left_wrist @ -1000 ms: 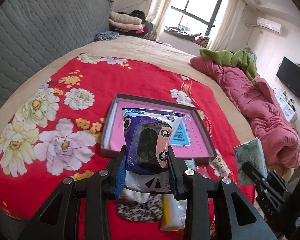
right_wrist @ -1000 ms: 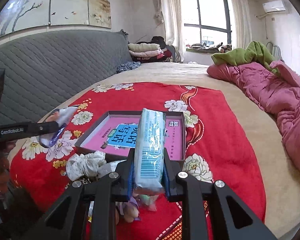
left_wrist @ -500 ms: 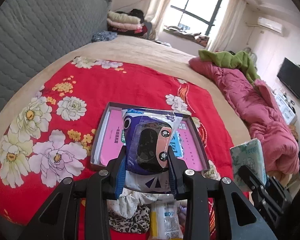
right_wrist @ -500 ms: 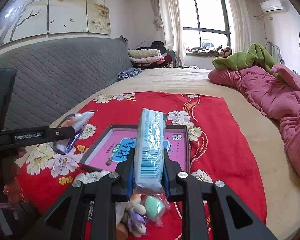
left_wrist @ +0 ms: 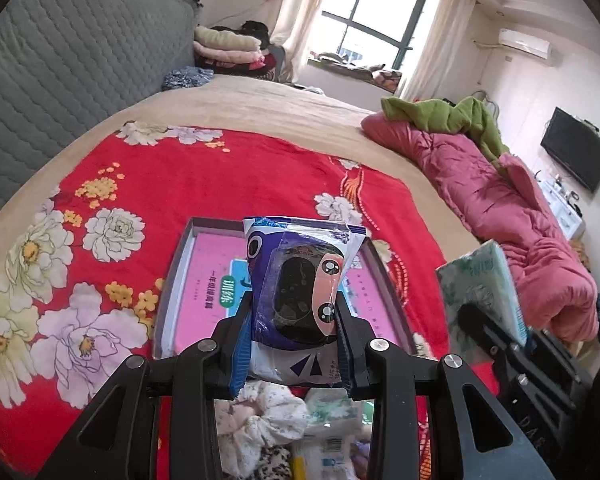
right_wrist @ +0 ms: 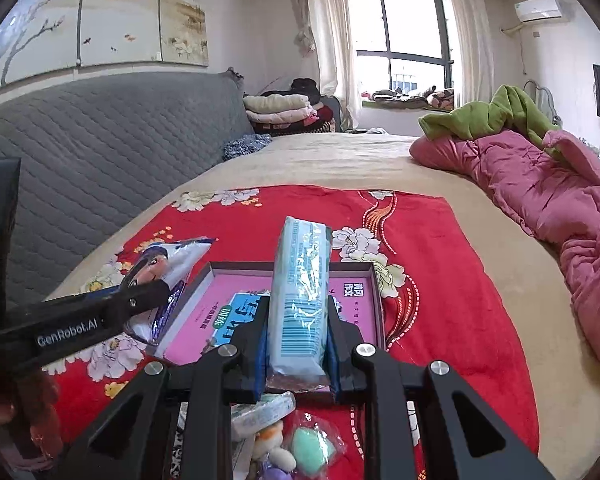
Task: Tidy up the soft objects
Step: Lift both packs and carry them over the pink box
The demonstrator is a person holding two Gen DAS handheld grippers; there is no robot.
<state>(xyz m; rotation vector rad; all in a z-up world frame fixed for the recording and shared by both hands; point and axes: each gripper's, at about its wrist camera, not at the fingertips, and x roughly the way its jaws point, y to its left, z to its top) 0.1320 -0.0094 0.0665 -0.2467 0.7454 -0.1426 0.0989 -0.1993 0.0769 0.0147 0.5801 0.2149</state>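
Observation:
My left gripper (left_wrist: 294,344) is shut on a blue and white plastic packet (left_wrist: 300,280) with cartoon eyes, held above the near edge of a shallow grey box (left_wrist: 176,268) with a pink lining. My right gripper (right_wrist: 298,354) is shut on a light blue tissue pack (right_wrist: 300,280), also held above the box (right_wrist: 374,292). The tissue pack shows at the right of the left wrist view (left_wrist: 484,284). The left gripper and its packet (right_wrist: 160,268) show at the left of the right wrist view.
The box lies on a red flowered blanket (left_wrist: 160,184) on a bed. A loose pile lies below the grippers: a white scrunchie (left_wrist: 260,416), a small plush toy (right_wrist: 272,444), a bagged green sponge (right_wrist: 312,446). A pink quilt (right_wrist: 540,188) lies on the right.
Both grippers have risen and drawn back from the box with their loads. The box looks farther off and more of the pile below shows.

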